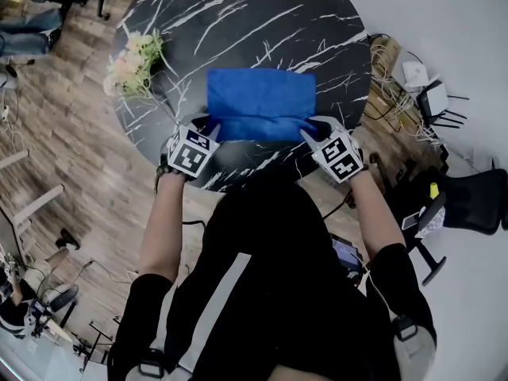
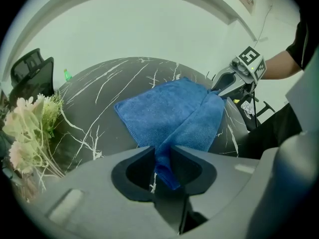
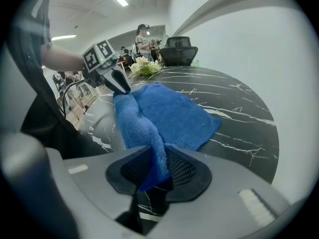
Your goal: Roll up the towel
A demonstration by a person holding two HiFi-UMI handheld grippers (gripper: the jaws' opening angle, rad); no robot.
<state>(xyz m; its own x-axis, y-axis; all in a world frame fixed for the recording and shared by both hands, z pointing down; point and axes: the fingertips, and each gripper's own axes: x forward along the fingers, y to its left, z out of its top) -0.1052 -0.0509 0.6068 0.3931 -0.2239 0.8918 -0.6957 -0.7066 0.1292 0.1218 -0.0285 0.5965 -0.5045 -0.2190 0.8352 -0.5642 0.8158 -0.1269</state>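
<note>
**Both tools clamped on the towel's near corners**

The blue towel (image 1: 262, 105) lies on the black, white-veined table (image 1: 238, 22), in the upper middle of the head view. Its far part rests flat, while its near edge is lifted between the two tools.

The left tool (image 2: 162, 166) is closed on the near left corner, with cloth bunched between its jaws. The right tool (image 3: 159, 171) pinches the near right corner, a blue fold hanging down between its pads.

Pale flowers (image 1: 133, 63) sit at the table's left rim, apart from the towel. What holds them cannot be made out.

In the head view the marker cubes cover both gripped corners, and the person's dark torso hides the table's near rim at lower centre.
</note>
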